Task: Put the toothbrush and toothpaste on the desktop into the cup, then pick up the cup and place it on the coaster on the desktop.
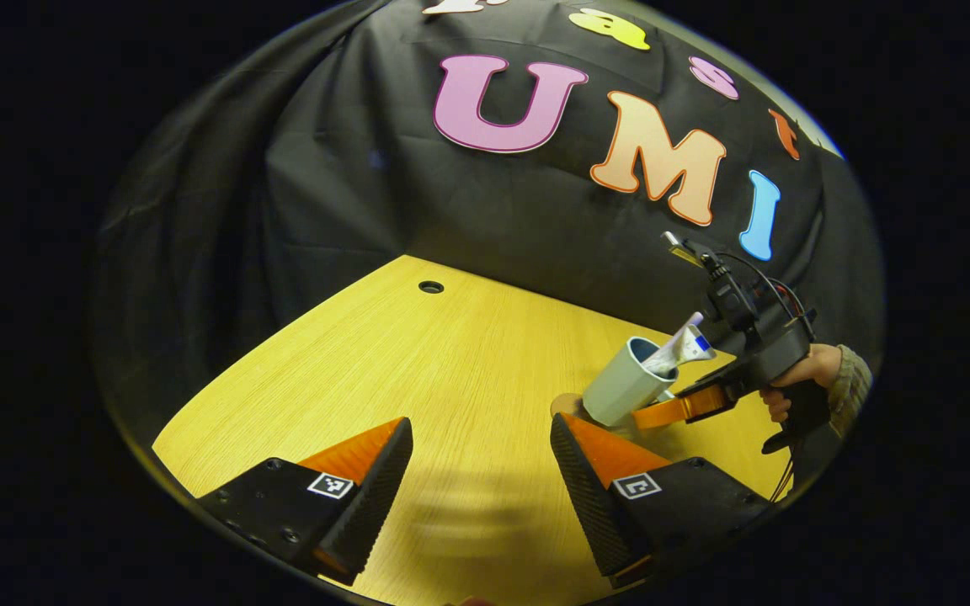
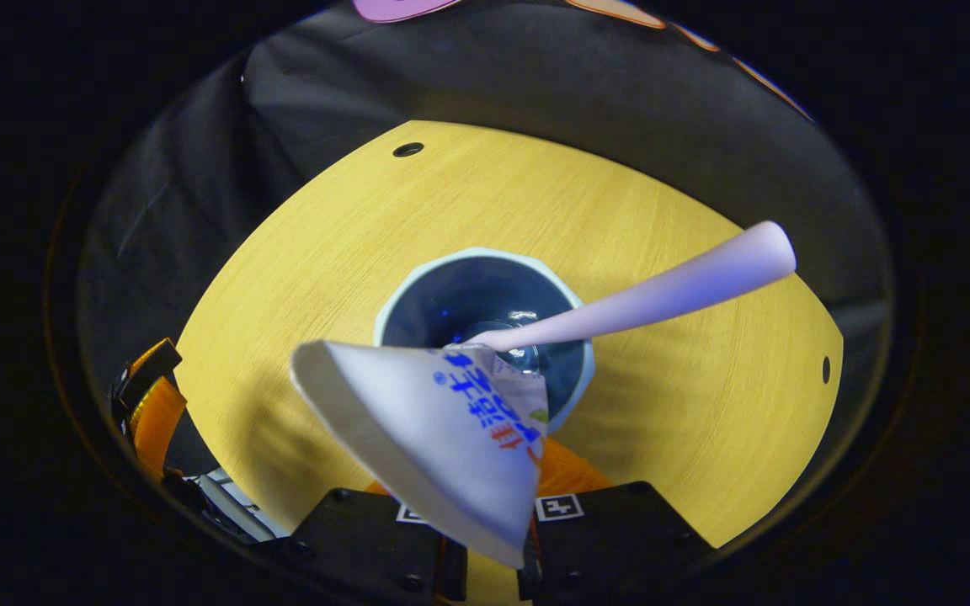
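Surface: pale wood-grain desktop (image 1: 468, 353) with a curved front edge; one round cable hole (image 1: 431, 287) near the back edge, and the right gripper view shows a second small hole (image 2: 825, 369) toward its right rim. Black cloth wall (image 1: 350, 185) hangs in folds directly behind the desk and closes off the booth. Left gripper (image 1: 481, 471): fingers spread wide apart with bare desktop and a soft shadow between them, holding nothing. Just beyond its right-hand finger a small part of a brown disc, probably the coaster (image 1: 567, 406), shows on the desk, mostly hidden by that finger and by the cup. Cup (image 1: 624, 383): pale blue-grey, tilted in the left gripper view with its mouth toward the upper right, near the coaster; whether it touches the desk cannot be told. Right gripper (image 1: 662, 411), carried by a hand (image 1: 801, 379) with a sleeve cuff, comes in from the right with an outstretched finger alongside the cup's lower wall. Toothpaste (image 2: 443, 429) stands in the cup, its flat crimped end sticking out of the mouth; the toothbrush (image 2: 662, 290) handle leans out over the rim. In the right gripper view the toothpaste tube covers the fingertips, so the grip on the cup cannot be told.
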Motion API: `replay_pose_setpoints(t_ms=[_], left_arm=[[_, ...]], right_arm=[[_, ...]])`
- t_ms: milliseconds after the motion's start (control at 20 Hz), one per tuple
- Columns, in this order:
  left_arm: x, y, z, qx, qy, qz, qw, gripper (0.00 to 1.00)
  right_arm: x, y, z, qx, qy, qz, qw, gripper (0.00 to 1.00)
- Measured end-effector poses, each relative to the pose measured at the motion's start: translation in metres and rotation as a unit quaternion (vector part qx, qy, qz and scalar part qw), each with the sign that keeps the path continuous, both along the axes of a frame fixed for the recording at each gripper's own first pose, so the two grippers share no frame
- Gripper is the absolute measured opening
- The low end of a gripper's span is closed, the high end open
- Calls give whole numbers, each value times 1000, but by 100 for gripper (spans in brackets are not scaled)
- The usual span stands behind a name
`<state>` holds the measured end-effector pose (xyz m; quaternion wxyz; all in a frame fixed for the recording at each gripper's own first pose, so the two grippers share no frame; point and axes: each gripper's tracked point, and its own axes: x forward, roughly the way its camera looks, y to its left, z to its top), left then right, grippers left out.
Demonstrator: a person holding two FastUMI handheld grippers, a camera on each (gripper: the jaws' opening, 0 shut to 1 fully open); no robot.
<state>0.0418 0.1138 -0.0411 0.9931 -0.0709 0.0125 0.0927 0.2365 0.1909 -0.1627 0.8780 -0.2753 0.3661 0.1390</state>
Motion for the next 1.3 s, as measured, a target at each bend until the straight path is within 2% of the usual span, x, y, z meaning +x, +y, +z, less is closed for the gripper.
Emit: replay_pose_setpoints(t_ms=[350, 650, 800, 850, 900, 1050, 1200, 1250, 1300], left_arm=[[-6, 8, 0, -2, 4, 7, 1000, 95], [-7, 7, 2, 7, 5, 2, 1000, 95], [-9, 5, 2, 9, 3, -1, 1000, 95], [-10, 4, 2, 9, 3, -3, 1000, 95], [-11, 3, 2, 9, 3, -4, 1000, 95], [-14, -1, 3, 14, 1, -10, 1000, 95], [-17, -9, 8, 22, -2, -21, 1000, 95], [-18, -13, 11, 27, -3, -25, 999, 95], [-19, -17, 13, 31, -4, -29, 999, 95]], right_arm=[[10, 9, -20, -23, 10, -6, 1000, 29], [9, 6, -20, -27, 21, -4, 999, 29], [0, 8, -6, -7, 15, 2, 1000, 29], [-2, 10, 1, 5, 11, 5, 1000, 47], [-6, 13, 6, 15, 5, 7, 1000, 53], [-26, 17, 28, 54, -14, 33, 998, 99], [-51, 13, 51, 92, -46, 46, 994, 99], [-56, 9, 58, 106, -60, 44, 992, 96], [-62, 5, 67, 121, -77, 40, 989, 99]])
